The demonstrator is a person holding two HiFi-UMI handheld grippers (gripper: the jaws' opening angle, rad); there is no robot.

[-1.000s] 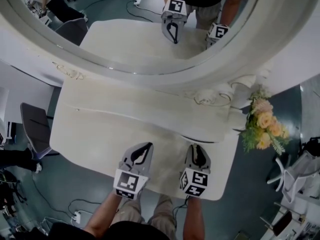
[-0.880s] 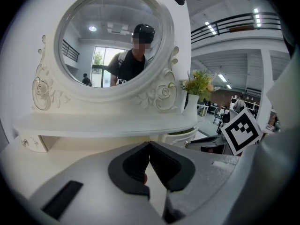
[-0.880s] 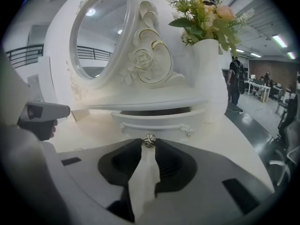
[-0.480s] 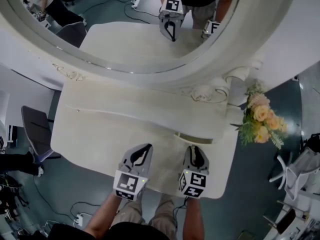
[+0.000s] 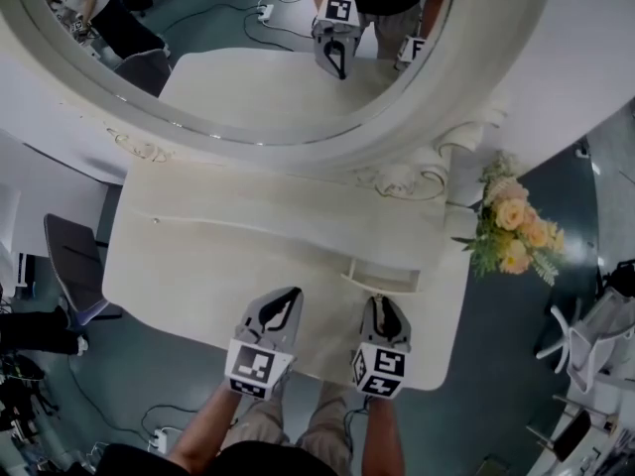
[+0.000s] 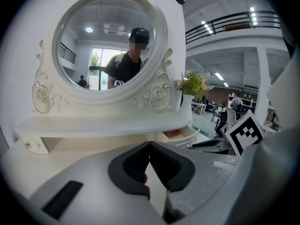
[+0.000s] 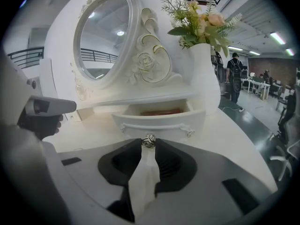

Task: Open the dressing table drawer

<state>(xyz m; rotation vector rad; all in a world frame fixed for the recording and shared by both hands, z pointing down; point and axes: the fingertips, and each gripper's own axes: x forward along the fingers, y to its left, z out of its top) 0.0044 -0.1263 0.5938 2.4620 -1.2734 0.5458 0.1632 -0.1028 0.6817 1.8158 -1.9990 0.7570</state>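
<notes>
The white dressing table has a small drawer at its right, under the mirror shelf, and it stands pulled partly out. In the right gripper view the drawer shows a reddish inside, and its metal knob sits pinched between the jaw tips. My right gripper is shut on that knob. To its left my left gripper hovers over the tabletop, shut with nothing in it. The left gripper view also catches the open drawer at right.
A round mirror in a carved white frame fills the back and reflects the person and both grippers. A white vase of peach flowers stands at the table's right end, just beside the drawer. A grey chair is on the floor at left.
The drawer has slid out from under the shelf toward the person, drawn by my right gripper, which has moved back with the knob. The left gripper has stayed put.
</notes>
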